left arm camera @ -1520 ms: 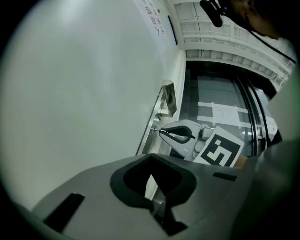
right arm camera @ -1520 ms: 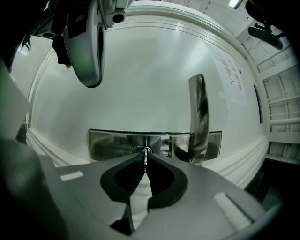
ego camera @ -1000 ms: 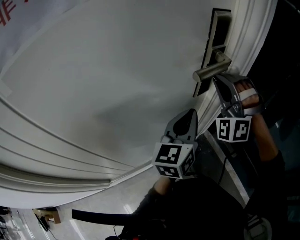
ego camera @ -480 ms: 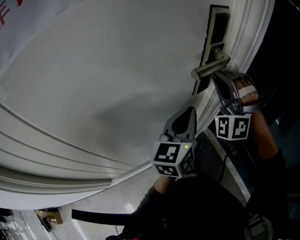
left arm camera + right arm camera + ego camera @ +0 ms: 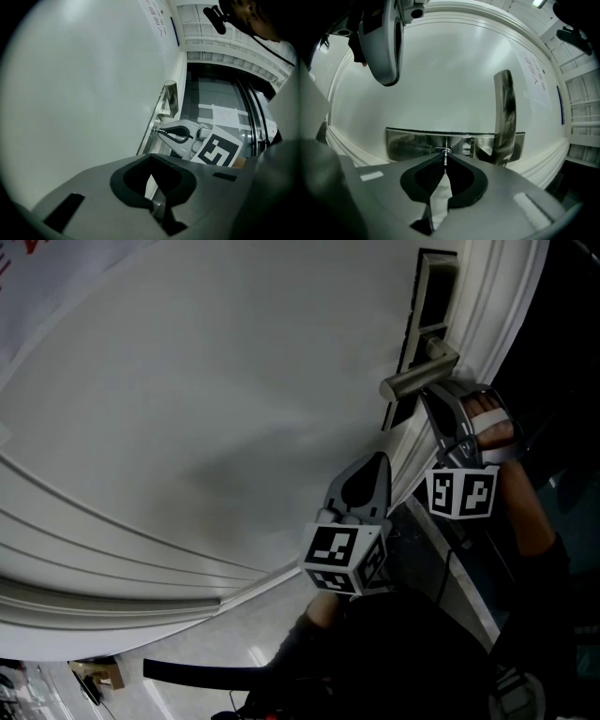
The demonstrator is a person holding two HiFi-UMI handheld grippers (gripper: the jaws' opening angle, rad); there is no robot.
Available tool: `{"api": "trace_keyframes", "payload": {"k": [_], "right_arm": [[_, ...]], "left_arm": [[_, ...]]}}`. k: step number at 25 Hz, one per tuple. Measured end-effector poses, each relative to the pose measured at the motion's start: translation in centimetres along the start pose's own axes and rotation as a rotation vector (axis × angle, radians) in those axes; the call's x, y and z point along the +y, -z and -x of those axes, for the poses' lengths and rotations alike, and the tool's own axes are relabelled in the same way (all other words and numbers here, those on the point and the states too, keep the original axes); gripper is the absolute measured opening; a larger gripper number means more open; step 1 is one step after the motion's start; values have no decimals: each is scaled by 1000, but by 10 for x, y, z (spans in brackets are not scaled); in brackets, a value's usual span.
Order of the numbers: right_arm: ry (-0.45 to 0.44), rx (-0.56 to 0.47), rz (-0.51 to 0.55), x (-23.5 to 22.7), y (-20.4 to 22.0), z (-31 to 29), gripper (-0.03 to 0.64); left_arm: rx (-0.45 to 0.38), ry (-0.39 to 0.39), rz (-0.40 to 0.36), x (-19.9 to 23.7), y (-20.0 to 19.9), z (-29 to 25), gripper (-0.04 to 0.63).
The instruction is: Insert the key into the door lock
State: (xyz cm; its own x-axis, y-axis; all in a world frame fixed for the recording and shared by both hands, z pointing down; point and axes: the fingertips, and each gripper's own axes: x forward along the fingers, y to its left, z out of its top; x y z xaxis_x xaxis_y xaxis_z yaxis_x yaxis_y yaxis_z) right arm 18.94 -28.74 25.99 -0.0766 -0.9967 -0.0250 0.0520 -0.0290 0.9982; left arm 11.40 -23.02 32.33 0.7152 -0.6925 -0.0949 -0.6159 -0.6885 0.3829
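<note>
In the right gripper view my right gripper (image 5: 444,158) is shut on a thin metal key (image 5: 446,154). The key's tip sits at the keyhole (image 5: 441,150) in the steel lock plate (image 5: 410,142) of the white door (image 5: 440,79). The lever handle (image 5: 505,112) sticks out just right of it. From the head view the right gripper (image 5: 433,405) is tucked under the handle (image 5: 417,379). My left gripper (image 5: 382,461) is lower down beside the door's edge, its jaws shut with nothing seen between them. The left gripper view shows the right gripper (image 5: 180,135) at the plate.
The door's moulded frame (image 5: 511,296) runs close along the right of the lock. A person's hand (image 5: 492,427) and dark sleeve hold the right gripper. A red-printed paper (image 5: 157,21) hangs higher on the door. The left gripper (image 5: 384,42) looms above in the right gripper view.
Hardly anything differs: the head view drifts a little, and both grippers stay at about the same spots by the lock plate, the right one edging slightly towards it.
</note>
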Motion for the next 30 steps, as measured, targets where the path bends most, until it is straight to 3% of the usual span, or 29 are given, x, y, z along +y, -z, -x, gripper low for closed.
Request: {"api": "trace_keyframes", "payload": {"k": [4, 14, 19, 21, 24, 30], "right_arm": [[24, 10, 7, 0, 0, -1, 15], [45, -9, -136, -1, 4, 8, 18], [75, 42, -226, -1, 18, 31, 17], [101, 57, -341, -2, 24, 46, 11], [146, 18, -610, -3, 24, 67, 2], [125, 15, -1138, 20, 27, 94, 0]], "left_arm": [[5, -4, 2, 0, 2, 0, 0], [19, -29, 0, 6, 1, 1, 0], [31, -27, 0, 7, 4, 1, 0], [39, -23, -1, 7, 6, 0, 0], [52, -7, -18, 3, 13, -4, 0], [72, 65, -28, -19, 18, -10, 0]]}}
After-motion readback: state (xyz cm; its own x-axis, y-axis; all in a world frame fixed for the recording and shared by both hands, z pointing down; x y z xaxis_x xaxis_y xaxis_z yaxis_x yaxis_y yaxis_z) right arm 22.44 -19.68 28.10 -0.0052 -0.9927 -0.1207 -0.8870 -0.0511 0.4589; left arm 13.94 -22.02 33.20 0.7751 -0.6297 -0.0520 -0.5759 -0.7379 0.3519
